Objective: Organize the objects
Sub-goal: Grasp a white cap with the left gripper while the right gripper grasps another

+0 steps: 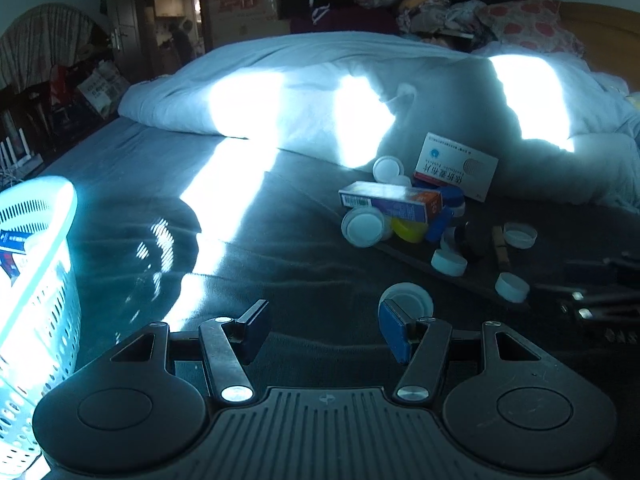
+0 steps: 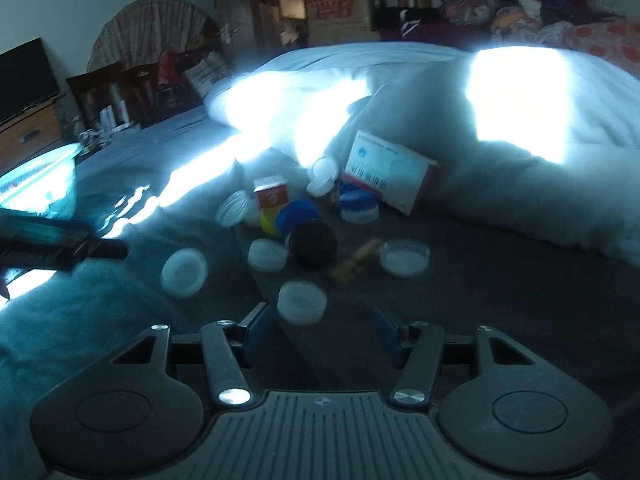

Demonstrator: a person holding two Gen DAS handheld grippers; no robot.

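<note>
A heap of small things lies on the dark bedsheet: a white medicine box (image 1: 456,166), a purple-orange box (image 1: 390,200), a yellow lid (image 1: 408,230), a black lid (image 2: 313,244) and several white lids. My left gripper (image 1: 324,332) is open and empty over bare sheet, with one white lid (image 1: 408,298) just beyond its right fingertip. My right gripper (image 2: 320,334) is open too; a white lid (image 2: 302,302) lies just ahead of its gap, nearer the left finger, untouched. A wooden clothespin (image 2: 356,262) lies among the lids.
A pale perforated basket (image 1: 36,280) with a blue-white box inside stands at the left, also seen as the basket (image 2: 40,184) far left. A rumpled white duvet (image 1: 320,92) lies behind the heap. Dark gripper parts (image 2: 60,248) reach in from the left.
</note>
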